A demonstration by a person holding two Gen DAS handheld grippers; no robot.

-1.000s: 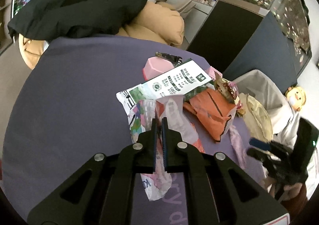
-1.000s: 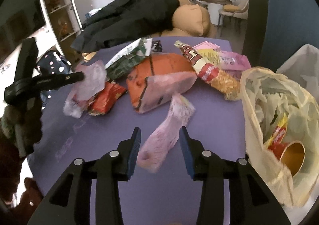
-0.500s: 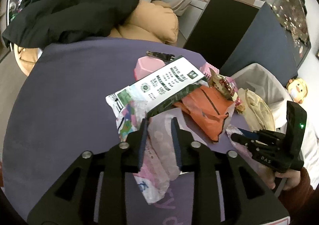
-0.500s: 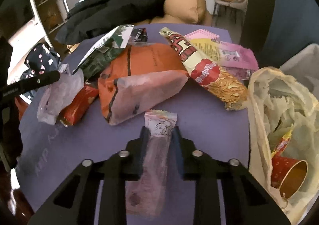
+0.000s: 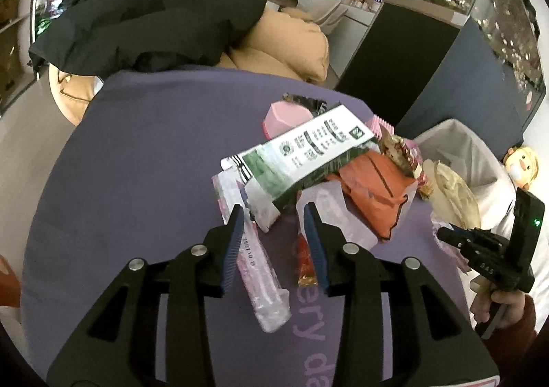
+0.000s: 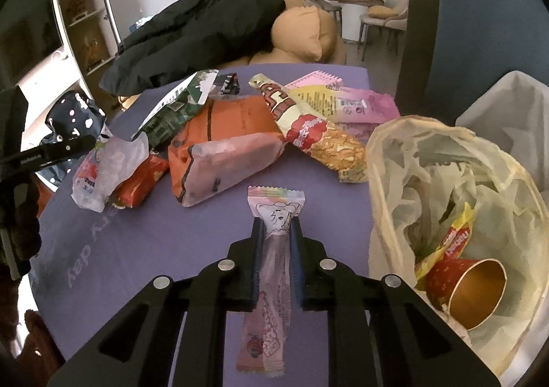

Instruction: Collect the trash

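Your right hand-held gripper point(image 6: 277, 242) pinches the pink wrapper point(image 6: 271, 270) lengthwise; the trash bag point(image 6: 446, 160) lies just right.

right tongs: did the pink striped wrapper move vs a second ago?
Yes. The pink wrapper lay askew toward the orange bag; now it runs straight between the right tongs, whose jaws have just closed on it.

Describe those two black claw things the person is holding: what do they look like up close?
Each is a black plastic tool with triangular cut-outs, silver screw heads and two fingers lined with ribbed blue pads. The right gripper has a small green light and white lettering on its body. The hand holding it wears a dark red sleeve.
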